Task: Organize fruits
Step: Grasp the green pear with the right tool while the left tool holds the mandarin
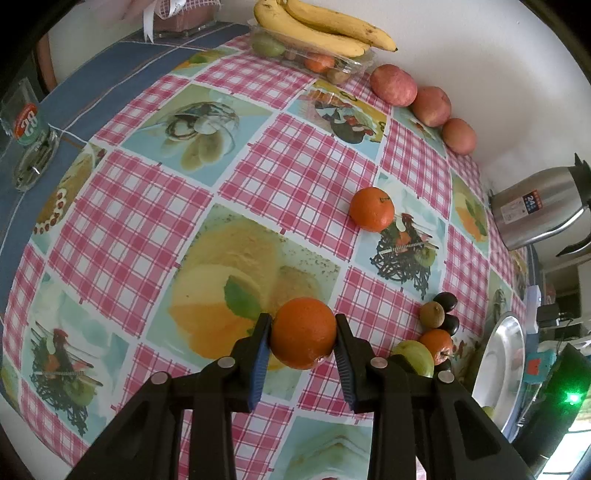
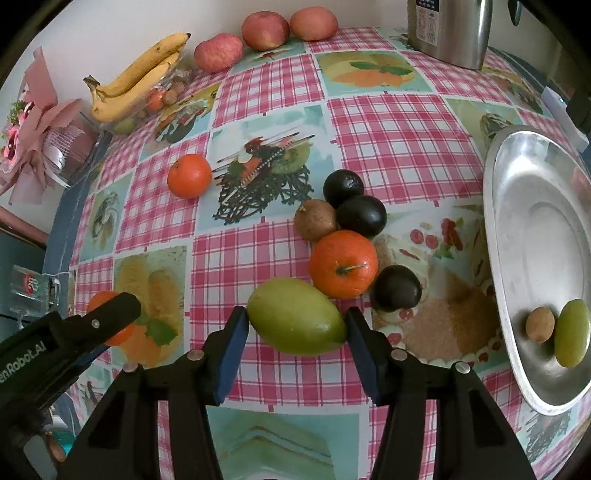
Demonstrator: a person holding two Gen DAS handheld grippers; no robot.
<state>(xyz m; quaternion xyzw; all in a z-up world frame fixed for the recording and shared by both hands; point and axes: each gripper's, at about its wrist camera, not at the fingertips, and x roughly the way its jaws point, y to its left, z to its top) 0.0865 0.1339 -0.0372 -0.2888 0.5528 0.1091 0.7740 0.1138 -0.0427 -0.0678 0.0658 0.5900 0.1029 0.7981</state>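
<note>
My left gripper (image 1: 301, 334) is shut on a large orange (image 1: 303, 332) just above the checked tablecloth; it also shows at the left of the right wrist view (image 2: 110, 317). My right gripper (image 2: 295, 321) is shut on a green mango (image 2: 295, 317). Behind the mango lie a mandarin (image 2: 343, 264), three dark plums (image 2: 362, 216) and a brown kiwi-like fruit (image 2: 316, 219). Another mandarin (image 2: 189, 175) lies alone further left, also in the left wrist view (image 1: 372, 209). A steel plate (image 2: 535, 206) at the right holds a green fruit (image 2: 571, 332) and a small brown fruit (image 2: 540, 324).
Three red apples (image 2: 264, 29) line the wall at the back. Bananas (image 2: 140, 74) lie on a clear fruit box (image 1: 314, 61). A steel kettle (image 2: 448, 29) stands at the back right. A glass (image 1: 27, 133) and a pink bouquet (image 2: 40, 129) are at the left.
</note>
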